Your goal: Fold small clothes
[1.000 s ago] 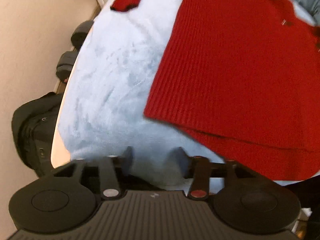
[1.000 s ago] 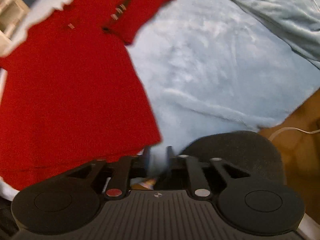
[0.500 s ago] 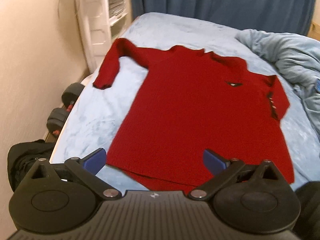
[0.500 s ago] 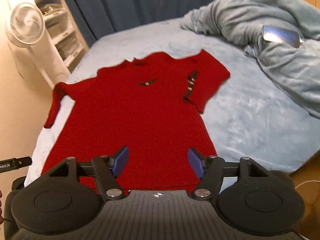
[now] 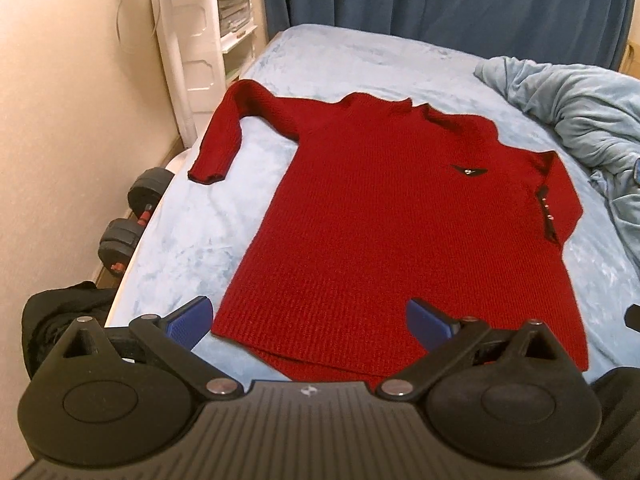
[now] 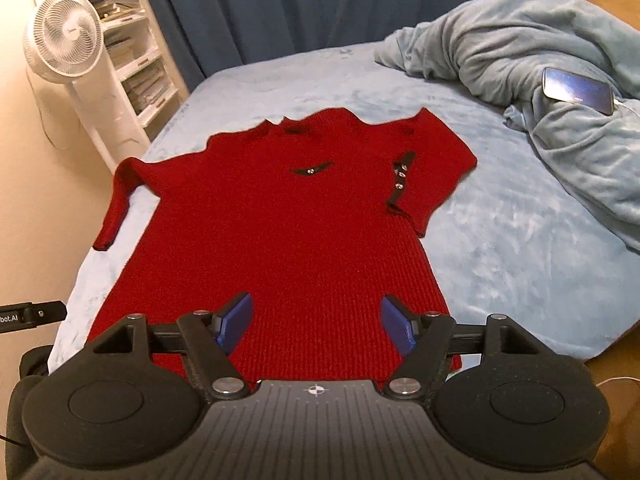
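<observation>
Red ribbed knit sweater [image 5: 384,216] spread flat on pale blue fleece bed cover [image 5: 192,240] — long axis toward 12 o'clock, hem nearest. Left gripper [image 5: 308,322] wide open, empty; right gripper [image 6: 316,322] just opening, part open, empty — each roughly equally near.

This is a bedroom in a home. Ahead of the hand-held gripper lies a bed [image 5: 320,64] under a pale blue fleece cover, with a crumpled blue blanket [image 6: 520,40] heaped on its far right and a phone [image 6: 576,90] resting on it. Dark blue curtains [image 5: 440,0] hang beyond the bed. To the far left stand a white fan [image 6: 64,40] and white shelves [image 6: 136,72]; dumbbells [image 5: 136,216] lie on the floor beside the bed.
</observation>
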The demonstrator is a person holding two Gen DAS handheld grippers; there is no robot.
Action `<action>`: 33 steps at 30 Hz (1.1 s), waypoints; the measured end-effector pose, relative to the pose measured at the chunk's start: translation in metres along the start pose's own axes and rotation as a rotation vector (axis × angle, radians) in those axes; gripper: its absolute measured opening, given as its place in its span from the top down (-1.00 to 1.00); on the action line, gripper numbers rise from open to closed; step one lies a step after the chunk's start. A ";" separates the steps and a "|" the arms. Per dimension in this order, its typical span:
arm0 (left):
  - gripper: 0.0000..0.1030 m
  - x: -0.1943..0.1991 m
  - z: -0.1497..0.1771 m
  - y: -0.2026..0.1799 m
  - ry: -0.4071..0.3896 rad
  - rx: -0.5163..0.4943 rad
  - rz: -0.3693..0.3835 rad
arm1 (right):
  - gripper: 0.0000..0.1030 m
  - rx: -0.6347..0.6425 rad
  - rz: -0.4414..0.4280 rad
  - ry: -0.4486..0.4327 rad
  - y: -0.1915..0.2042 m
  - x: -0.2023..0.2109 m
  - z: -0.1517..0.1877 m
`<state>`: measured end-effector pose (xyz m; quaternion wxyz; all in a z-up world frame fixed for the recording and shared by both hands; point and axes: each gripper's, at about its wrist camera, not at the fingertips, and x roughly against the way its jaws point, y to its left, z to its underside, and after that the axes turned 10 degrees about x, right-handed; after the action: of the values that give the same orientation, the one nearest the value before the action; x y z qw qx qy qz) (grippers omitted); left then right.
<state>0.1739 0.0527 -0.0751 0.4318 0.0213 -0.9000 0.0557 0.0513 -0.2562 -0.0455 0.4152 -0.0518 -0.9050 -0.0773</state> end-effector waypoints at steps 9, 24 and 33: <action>-0.99 -0.036 -0.039 0.015 -0.016 0.014 -0.091 | -0.41 -0.023 0.033 0.042 -0.009 -0.028 -0.006; -0.99 -0.239 -0.167 0.080 0.096 0.088 -0.286 | -0.42 -0.039 0.097 0.171 -0.018 -0.096 -0.022; 0.43 -0.329 -0.202 0.105 0.166 0.107 -0.321 | -0.42 -0.021 0.133 0.278 -0.013 -0.131 -0.022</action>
<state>0.5275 0.1777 -0.2150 0.5061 0.1830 -0.8421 0.0354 0.1506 -0.2763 -0.1325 0.5399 -0.1047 -0.8326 -0.0653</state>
